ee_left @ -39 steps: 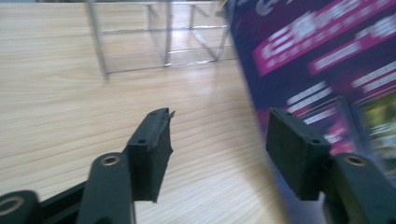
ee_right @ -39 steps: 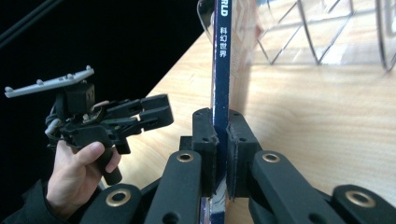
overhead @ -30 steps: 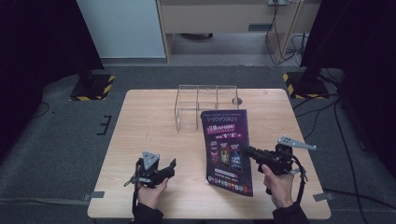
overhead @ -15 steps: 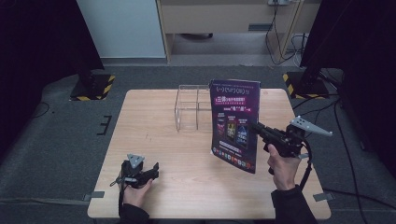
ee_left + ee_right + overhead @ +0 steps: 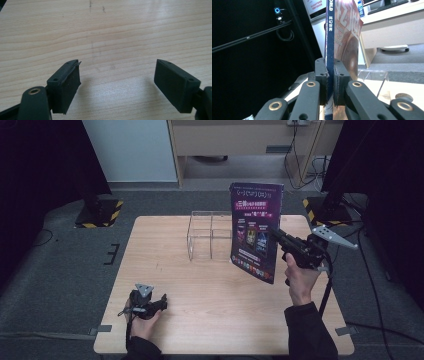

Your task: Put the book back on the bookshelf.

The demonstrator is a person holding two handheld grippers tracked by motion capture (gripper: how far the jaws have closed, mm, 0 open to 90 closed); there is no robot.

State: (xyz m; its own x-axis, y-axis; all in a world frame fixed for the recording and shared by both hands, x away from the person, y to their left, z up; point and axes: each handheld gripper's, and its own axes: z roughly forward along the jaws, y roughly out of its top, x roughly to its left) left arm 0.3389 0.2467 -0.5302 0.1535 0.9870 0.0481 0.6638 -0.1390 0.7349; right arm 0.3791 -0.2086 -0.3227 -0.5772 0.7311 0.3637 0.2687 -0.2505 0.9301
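The right gripper (image 5: 278, 236) is clamped on the magazine (image 5: 256, 230), held upright above the worktop (image 5: 165, 270). Keep the spine vertical, lowering it squarely into the clear rack (image 5: 209, 234) just left of the gripper.

My left gripper (image 5: 117, 85) points down at the wooden table (image 5: 112, 32). Its two black jaws stand wide apart after just opening, with nothing between them. Bare wood grain lies beneath, with two small dark marks (image 5: 96, 6) near the top edge.

Lab: dark curtains (image 5: 40, 165), hazard-striped stands (image 5: 97, 212)
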